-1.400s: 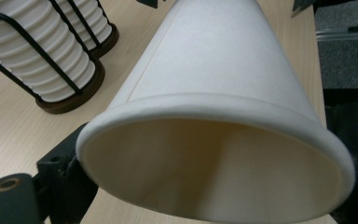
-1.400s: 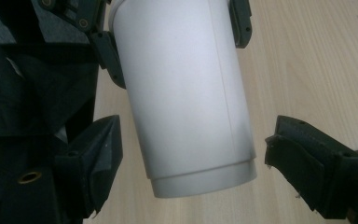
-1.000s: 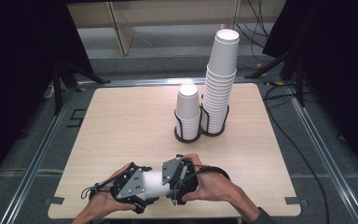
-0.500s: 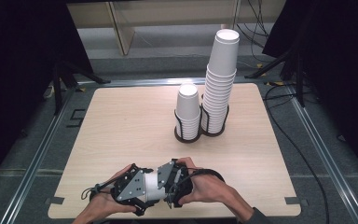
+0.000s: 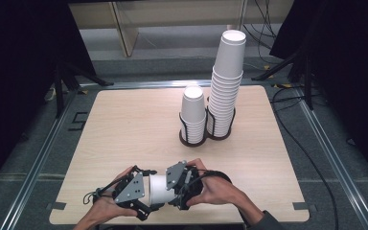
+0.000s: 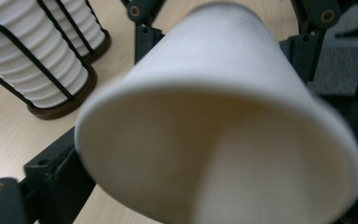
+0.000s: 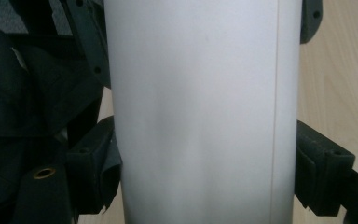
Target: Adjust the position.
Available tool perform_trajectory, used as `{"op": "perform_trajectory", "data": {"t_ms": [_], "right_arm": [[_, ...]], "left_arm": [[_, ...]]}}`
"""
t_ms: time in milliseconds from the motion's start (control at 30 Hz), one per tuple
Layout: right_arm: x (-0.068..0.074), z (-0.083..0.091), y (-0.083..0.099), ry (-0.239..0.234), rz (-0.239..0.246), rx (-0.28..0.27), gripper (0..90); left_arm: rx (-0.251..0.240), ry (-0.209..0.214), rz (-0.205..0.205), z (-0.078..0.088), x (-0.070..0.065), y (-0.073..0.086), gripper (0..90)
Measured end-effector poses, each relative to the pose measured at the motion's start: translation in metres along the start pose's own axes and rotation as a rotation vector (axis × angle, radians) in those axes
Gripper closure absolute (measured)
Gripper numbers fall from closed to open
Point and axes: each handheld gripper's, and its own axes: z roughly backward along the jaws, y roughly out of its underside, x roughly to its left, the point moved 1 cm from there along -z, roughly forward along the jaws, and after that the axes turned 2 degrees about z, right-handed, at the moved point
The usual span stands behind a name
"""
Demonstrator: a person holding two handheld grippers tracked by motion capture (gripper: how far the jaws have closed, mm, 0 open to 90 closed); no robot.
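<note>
A white paper cup (image 5: 159,188) lies on its side in the air between both grippers, just above the table's front edge. My left gripper (image 5: 147,192) faces its wide mouth (image 6: 205,154). Its jaws have just been opening and now stand beside the rim, with the cup still between them. My right gripper (image 5: 171,188) comes from the other side, and its pads (image 7: 93,163) press on the cup's wall (image 7: 200,116). In the left gripper view, the right gripper's fingers (image 6: 144,32) clasp the narrow end.
Two stacks of white cups stand in black wire holders mid-table: a short stack (image 5: 193,115) and a tall stack (image 5: 226,81) to its right. The wooden table (image 5: 124,124) has metal rails along its sides. Both hands hover at the front edge.
The right gripper has edged slightly toward the left one along the cup. The cup stays between the two hands, and the stacks have not moved.
</note>
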Motion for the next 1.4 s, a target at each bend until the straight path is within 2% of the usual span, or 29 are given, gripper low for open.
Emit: {"op": "perform_trajectory", "data": {"t_ms": [33,67,100,133,167,200,267,300,333,367,400,433,467,533,567,600,700,767,800,833,933,967,1133,1200,1233,1333,1400], "right_arm": [[-0.002,0.002,0.001,0.008,0.015,-0.02,22.0],[-0.002,0.003,0.002,-0.006,-0.011,-0.037,22.1],[-0.006,0.007,0.006,-0.01,-0.025,-0.067,22.0],[-0.006,0.007,0.006,-0.01,-0.025,-0.067,22.0],[-0.01,0.011,0.01,-0.015,-0.049,-0.1,22.0],[-0.01,0.011,0.01,-0.015,-0.049,-0.1,22.0],[-0.014,0.014,0.015,-0.025,-0.086,-0.141,22.0],[-0.019,0.016,0.022,-0.017,-0.113,-0.17,22.0],[-0.019,0.016,0.022,-0.017,-0.113,-0.17,22.0],[-0.024,0.019,0.028,-0.008,-0.144,-0.199,21.9],[-0.024,0.019,0.028,-0.008,-0.144,-0.199,21.9],[-0.027,0.021,0.032,-0.005,-0.176,-0.247,21.9],[-0.027,0.021,0.032,-0.005,-0.176,-0.247,21.9],[-0.028,0.024,0.034,0.003,-0.189,-0.292,21.8],[-0.029,0.026,0.034,0.011,-0.185,-0.316,21.7],[-0.029,0.026,0.034,0.011,-0.185,-0.316,21.7],[-0.03,0.027,0.034,0.024,-0.19,-0.349,21.7],[-0.03,0.026,0.033,0.013,-0.2,-0.391,21.7],[-0.03,0.026,0.033,0.013,-0.2,-0.391,21.7],[-0.03,0.026,0.033,0.015,-0.199,-0.406,21.6],[-0.029,0.025,0.032,0.009,-0.195,-0.421,21.7],[-0.028,0.024,0.031,-0.007,-0.206,-0.427,21.6],[-0.026,0.018,0.029,-0.028,-0.207,-0.441,21.6],[-0.025,0.016,0.027,-0.029,-0.192,-0.455,21.6],[-0.024,0.015,0.027,-0.042,-0.206,-0.458,21.6],[-0.024,0.013,0.026,-0.042,-0.195,-0.478,21.6],[-0.023,0.012,0.025,-0.064,-0.216,-0.486,21.6]], "left_arm": [[-0.023,0.009,0.016,0.001,0.002,0.0,5.1],[-0.043,0.01,0.025,0.003,0.004,0.0,5.0],[-0.098,0.014,0.059,0.006,0.009,0.002,5.1],[-0.098,0.014,0.059,0.006,0.009,0.002,5.3],[-0.112,0.018,0.079,0.006,0.01,0.002,5.6],[-0.125,0.021,0.09,0.008,0.012,0.003,5.6],[-0.154,0.02,0.137,0.009,0.016,0.005,6.3],[-0.174,0.02,0.168,0.009,0.018,0.007,10.2],[-0.18,0.017,0.185,0.011,0.021,0.009,10.2],[-0.201,0.025,0.212,0.011,0.022,0.01,14.4],[-0.218,0.019,0.238,0.012,0.024,0.011,14.4],[-0.242,0.009,0.279,0.012,0.027,0.013,14.3],[-0.242,0.009,0.279,0.012,0.027,0.013,14.3],[-0.293,0.02,0.324,0.01,0.028,0.013,13.8],[-0.281,0.015,0.327,0.012,0.029,0.014,13.9],[-0.3,0.018,0.349,0.011,0.028,0.014,13.9],[-0.33,0.023,0.367,0.011,0.028,0.013,13.9],[-0.354,0.024,0.381,0.009,0.026,0.012,13.3],[-0.354,0.024,0.381,0.009,0.026,0.012,12.9],[-0.373,0.025,0.387,0.008,0.025,0.011,12.8],[-0.4,0.024,0.38,0.006,0.023,0.008,11.5],[-0.405,0.023,0.385,0.005,0.021,0.007,10.0],[-0.423,0.015,0.375,0.002,0.019,0.004,5.7],[-0.441,0.007,0.371,0.002,0.017,0.003,4.9],[-0.447,0.007,0.374,0.002,0.017,0.003,4.0],[-0.458,0.014,0.379,0.002,0.017,0.002,2.3],[-0.468,0.023,0.392,0.001,0.017,0.002,2.3]]}}
